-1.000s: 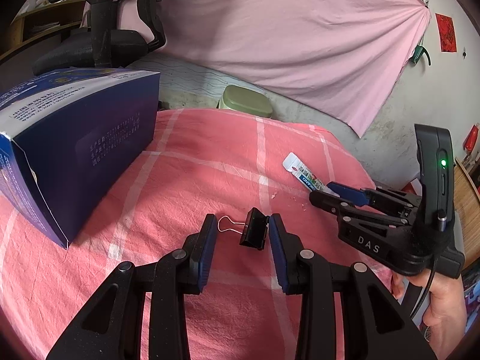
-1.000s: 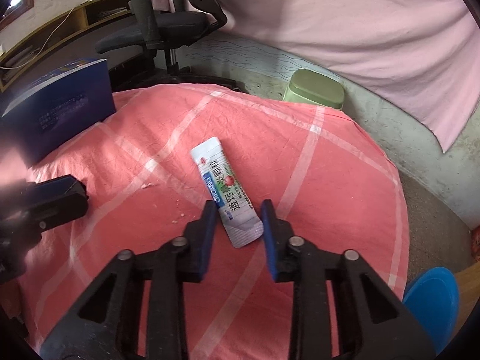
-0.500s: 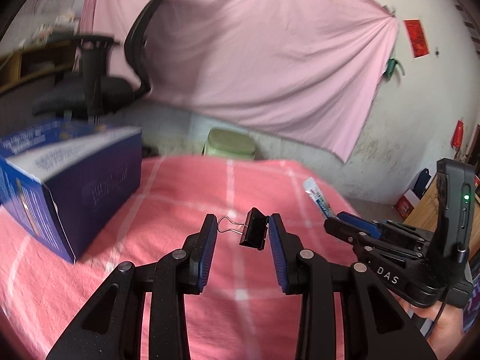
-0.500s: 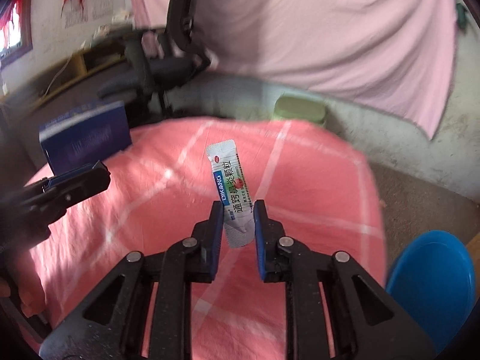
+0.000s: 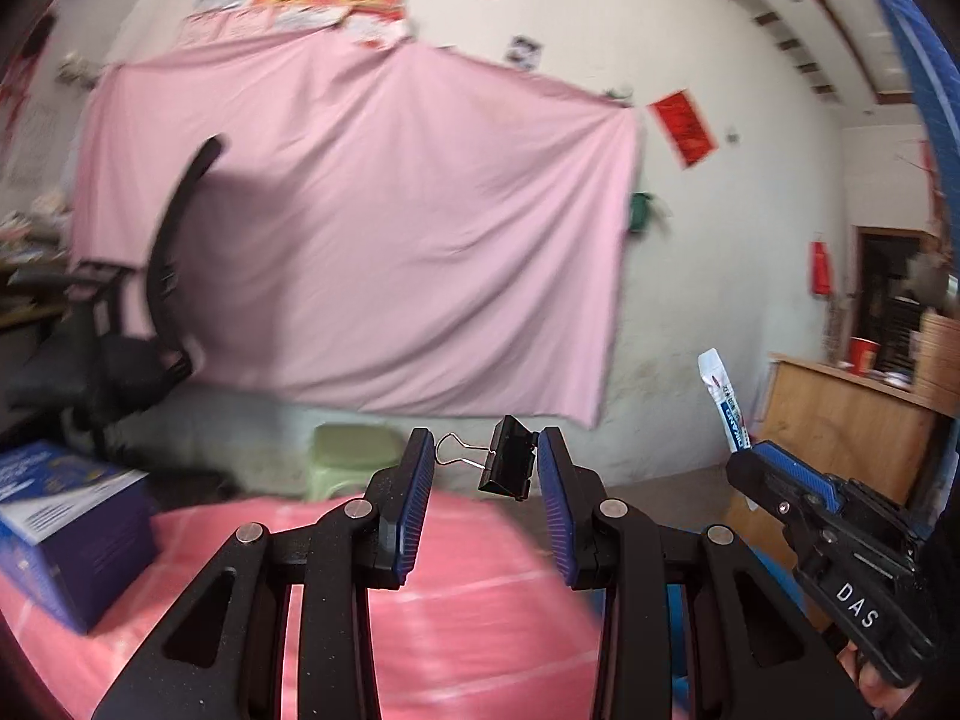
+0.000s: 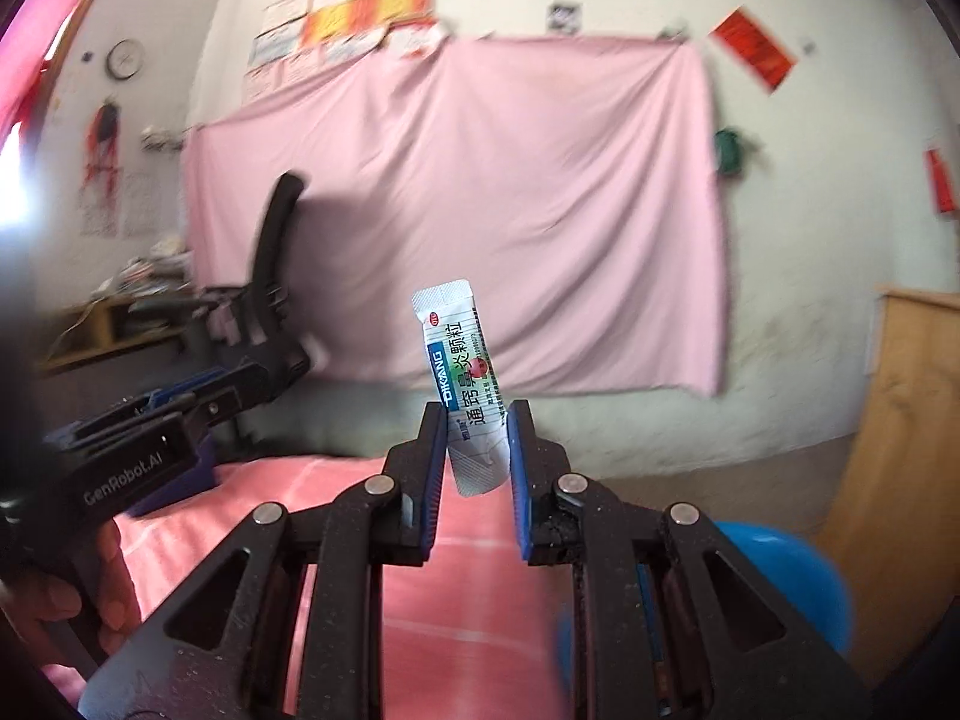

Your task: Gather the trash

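Note:
A black binder clip [image 5: 509,459] with a wire handle sits pinched between the blue pads of my left gripper [image 5: 483,444], lifted off the pink checked table [image 5: 468,600]. My right gripper [image 6: 477,414] is shut on the lower end of a white and blue sachet [image 6: 462,372], which stands upright above the fingertips. In the left wrist view the right gripper [image 5: 750,456] is at the right with the sachet [image 5: 723,399] sticking up from it. The left gripper [image 6: 282,366] shows at the left of the right wrist view, where the clip is hidden.
A dark blue box [image 5: 66,516] stands on the table's left side. Beyond the table are a green stool [image 5: 354,450], a black office chair [image 5: 162,312] and a pink sheet on the wall. A blue bin [image 6: 786,576] sits low at the right beside a wooden cabinet [image 6: 900,420].
Both grippers rose from the table and tipped up toward level. The right gripper closed on the sachet that lay on the cloth and lifted it. The left kept hold of the clip.

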